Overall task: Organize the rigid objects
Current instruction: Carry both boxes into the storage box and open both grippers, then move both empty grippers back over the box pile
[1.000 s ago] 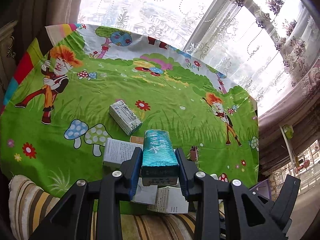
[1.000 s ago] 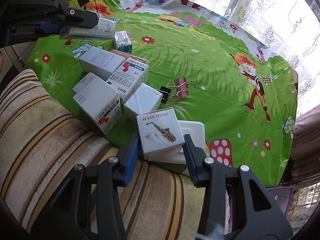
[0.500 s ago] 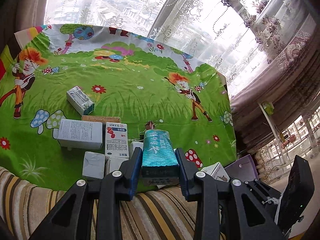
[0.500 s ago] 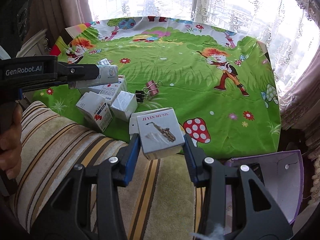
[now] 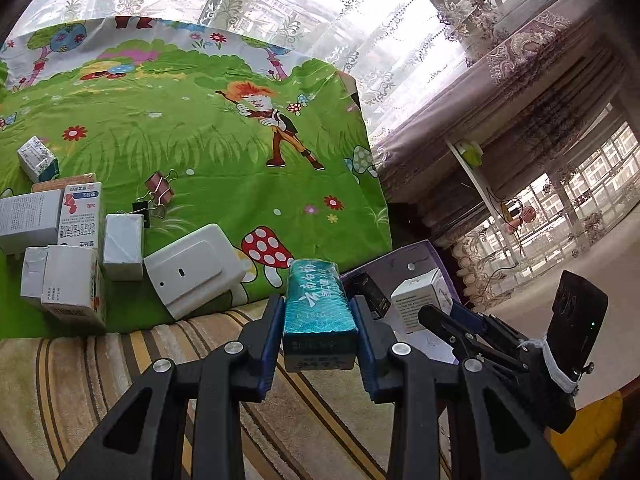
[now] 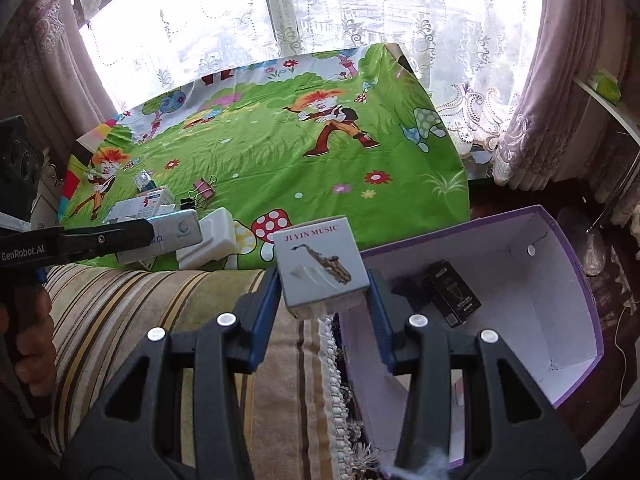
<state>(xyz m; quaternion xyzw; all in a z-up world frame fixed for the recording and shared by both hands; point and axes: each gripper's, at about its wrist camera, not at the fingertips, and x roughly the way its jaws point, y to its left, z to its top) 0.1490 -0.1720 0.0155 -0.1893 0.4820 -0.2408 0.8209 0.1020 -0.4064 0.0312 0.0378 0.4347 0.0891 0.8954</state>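
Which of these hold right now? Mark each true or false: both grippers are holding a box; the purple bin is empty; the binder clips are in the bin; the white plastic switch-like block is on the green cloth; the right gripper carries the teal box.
1. Both grippers hold a box. True: the left gripper is shut on the teal box, the right gripper on the saxophone box.
2. The purple bin is empty. False: a black box lies inside.
3. The binder clips are in the bin. False: they lie on the green cloth.
4. The white plastic block is on the cloth. True, at its near edge.
5. The right gripper carries the teal box. False: it carries the saxophone box.
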